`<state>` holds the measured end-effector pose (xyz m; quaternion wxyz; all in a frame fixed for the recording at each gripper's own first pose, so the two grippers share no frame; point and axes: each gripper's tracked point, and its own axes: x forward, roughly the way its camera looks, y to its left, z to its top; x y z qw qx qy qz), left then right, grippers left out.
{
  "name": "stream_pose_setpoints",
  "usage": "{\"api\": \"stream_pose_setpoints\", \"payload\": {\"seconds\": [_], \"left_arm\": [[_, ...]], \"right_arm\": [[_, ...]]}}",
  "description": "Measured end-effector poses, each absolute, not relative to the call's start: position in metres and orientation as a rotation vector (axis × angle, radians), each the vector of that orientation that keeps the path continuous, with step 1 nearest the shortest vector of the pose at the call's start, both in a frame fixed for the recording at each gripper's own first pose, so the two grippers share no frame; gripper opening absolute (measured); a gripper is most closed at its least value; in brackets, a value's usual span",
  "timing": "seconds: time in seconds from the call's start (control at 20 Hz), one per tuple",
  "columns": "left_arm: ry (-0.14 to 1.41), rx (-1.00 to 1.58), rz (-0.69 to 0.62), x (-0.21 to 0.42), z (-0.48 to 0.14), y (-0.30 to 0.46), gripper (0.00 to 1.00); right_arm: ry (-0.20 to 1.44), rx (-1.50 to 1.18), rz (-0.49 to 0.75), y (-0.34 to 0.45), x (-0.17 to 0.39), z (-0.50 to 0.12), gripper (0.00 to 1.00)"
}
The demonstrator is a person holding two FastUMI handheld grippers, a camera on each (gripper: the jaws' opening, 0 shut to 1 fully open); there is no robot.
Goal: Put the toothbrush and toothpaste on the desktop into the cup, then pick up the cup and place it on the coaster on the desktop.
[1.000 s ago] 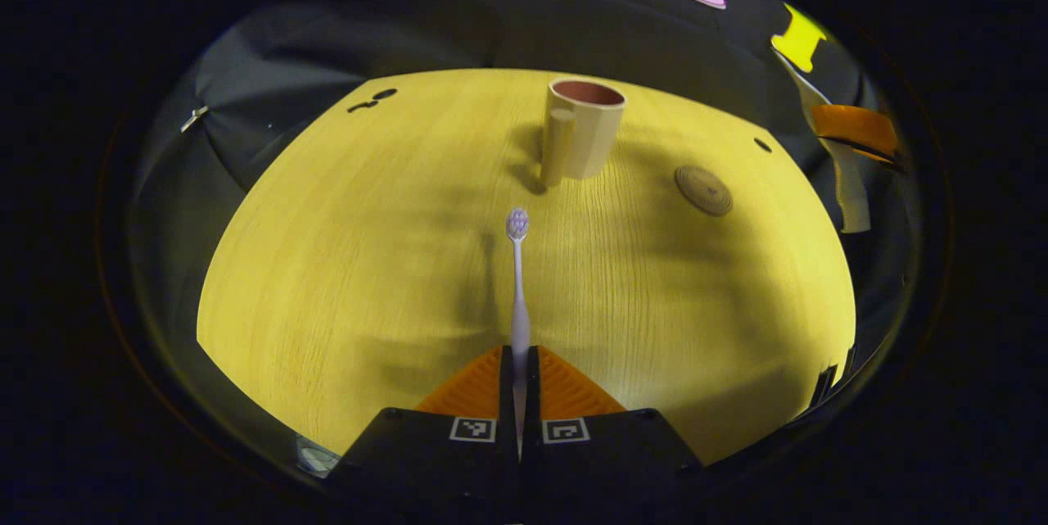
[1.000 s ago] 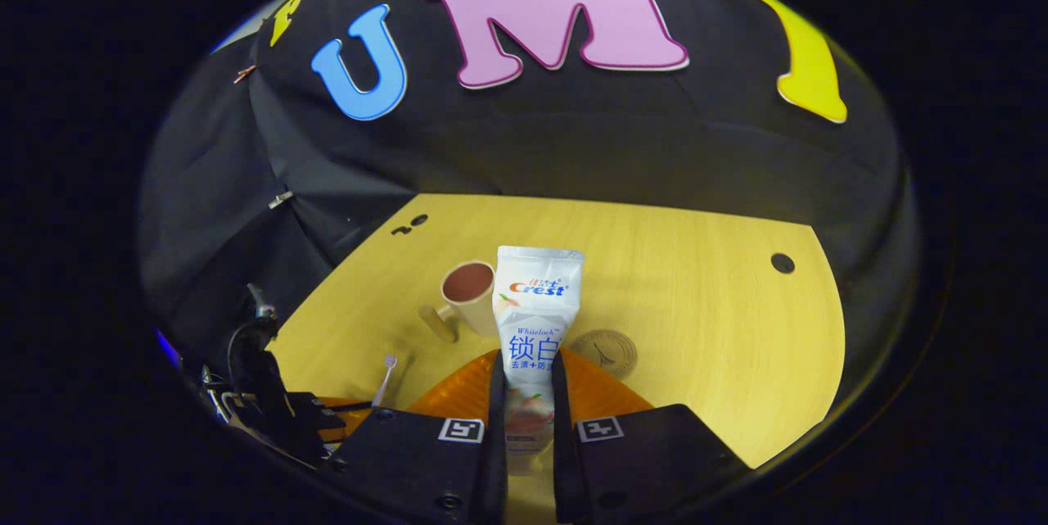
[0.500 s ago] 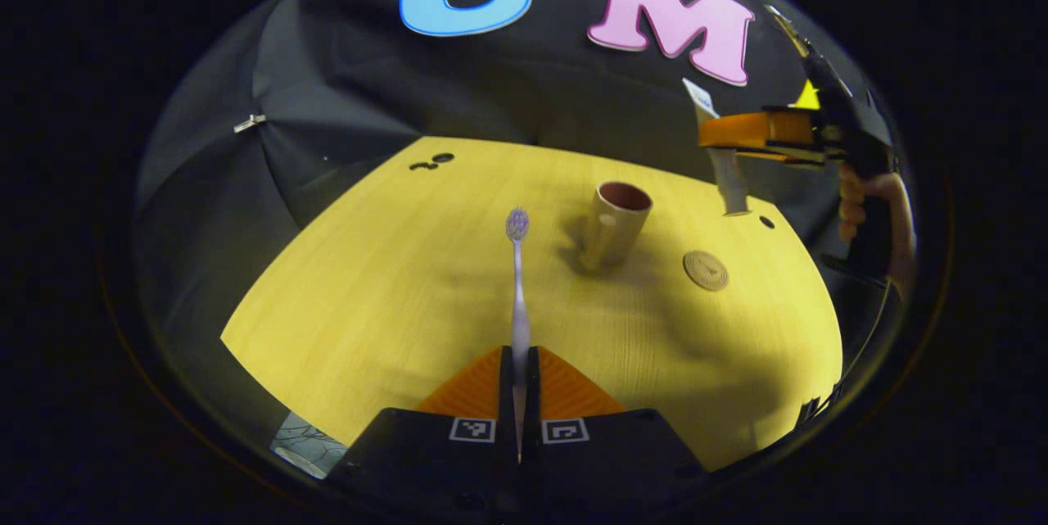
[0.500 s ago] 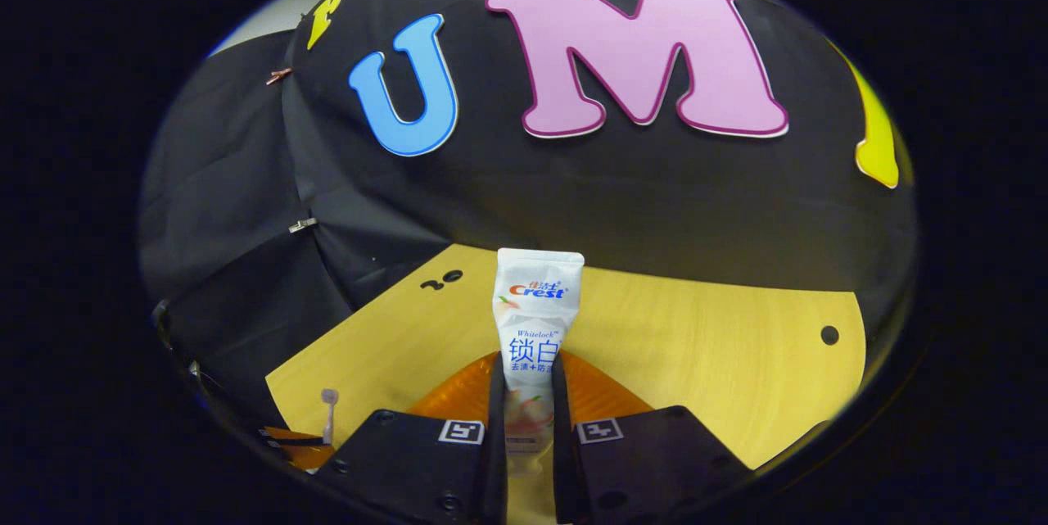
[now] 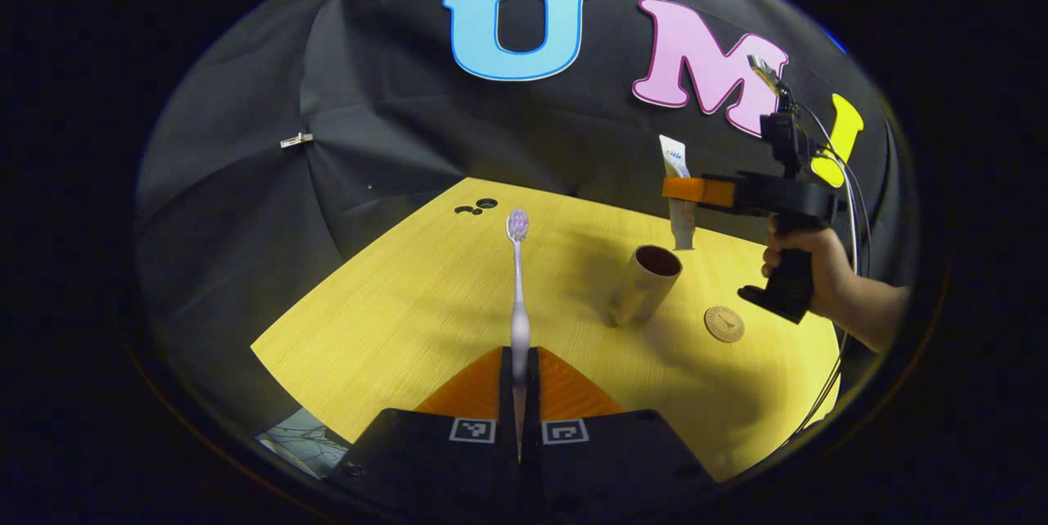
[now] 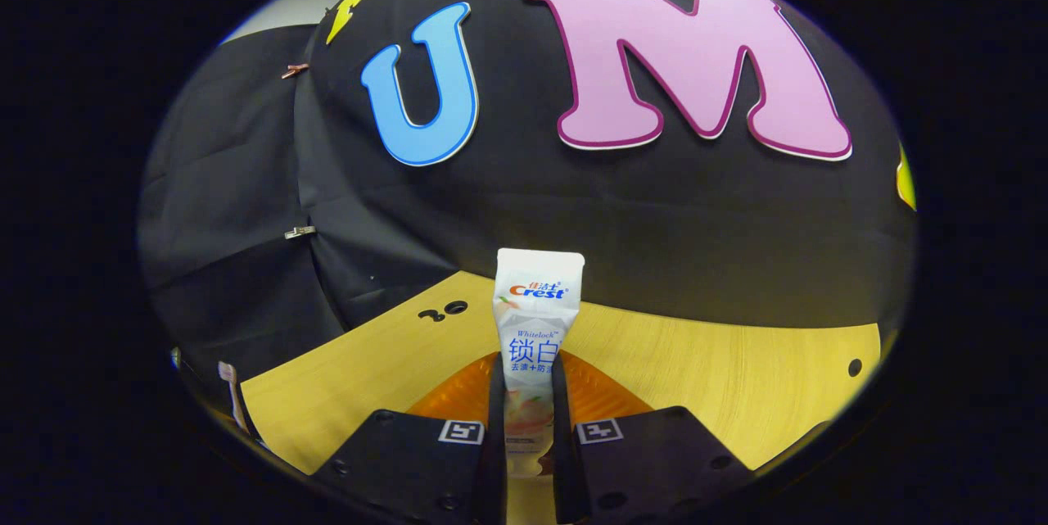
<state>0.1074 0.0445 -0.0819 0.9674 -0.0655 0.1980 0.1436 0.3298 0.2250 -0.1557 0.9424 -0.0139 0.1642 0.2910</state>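
Left gripper view has the left tool clamped on the lower handle of the toothbrush, which stands out ahead with its bristle head up, clear of the table. It looks light, thin and stiff, so a grip low on the handle should let the head drop first into the cup, which stands open-mouthed beside the round coaster. Farther off, a hand carries the right tool above the cup with the toothpaste hanging cap down. Right gripper view has its 2 fingers nearly together, squeezing the toothpaste at mid-body; this soft, smooth tube may give or slip, so a firm hold near the stiffer cap end seems safer
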Motion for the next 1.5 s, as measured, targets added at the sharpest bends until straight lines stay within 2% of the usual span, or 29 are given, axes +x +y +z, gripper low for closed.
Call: {"api": "stream_pose_setpoints", "payload": {"seconds": [0.4, 0.45, 0.55, 0.6, 0.7, 0.75, 0.85, 0.95, 1.05, 1.15, 1.5], "left_arm": [[0.379, -0.120, 0.279, 0.126, -0.083, 0.032, 0.06], [0.376, -0.120, 0.274, 0.128, -0.082, 0.029, 0.06], [0.381, -0.124, 0.257, 0.133, -0.085, 0.022, 0.06], [0.383, -0.122, 0.254, 0.134, -0.086, 0.021, 0.06], [0.378, -0.115, 0.246, 0.136, -0.085, 0.016, 0.06], [0.378, -0.114, 0.238, 0.137, -0.085, 0.013, 0.06], [0.377, -0.111, 0.224, 0.138, -0.085, 0.005, 0.06], [0.368, -0.111, 0.213, 0.141, -0.083, -0.001, 0.06], [0.348, -0.119, 0.194, 0.146, -0.077, -0.011, 0.06], [0.323, -0.121, 0.170, 0.153, -0.070, -0.020, 0.06], [0.169, -0.120, 0.053, 0.200, -0.025, -0.048, 0.06]], "right_arm": [[0.304, -0.084, 0.615, 0.231, 0.346, -0.199, 0.27], [0.310, -0.081, 0.613, 0.228, 0.345, -0.206, 0.22], [0.328, -0.088, 0.607, 0.221, 0.343, -0.221, 0.22], [0.341, -0.097, 0.600, 0.217, 0.343, -0.228, 0.29], [0.373, -0.075, 0.611, 0.213, 0.336, -0.236, 0.33], [0.391, -0.070, 0.611, 0.212, 0.333, -0.240, 0.31], [0.418, -0.078, 0.626, 0.210, 0.324, -0.245, 0.53], [0.407, -0.082, 0.630, 0.204, 0.319, -0.235, 0.82], [0.392, -0.059, 0.634, 0.198, 0.311, -0.218, 0.88], [0.366, -0.045, 0.631, 0.189, 0.305, -0.199, 1.00], [0.309, -0.017, 0.597, 0.145, 0.270, -0.150, 0.98]]}}
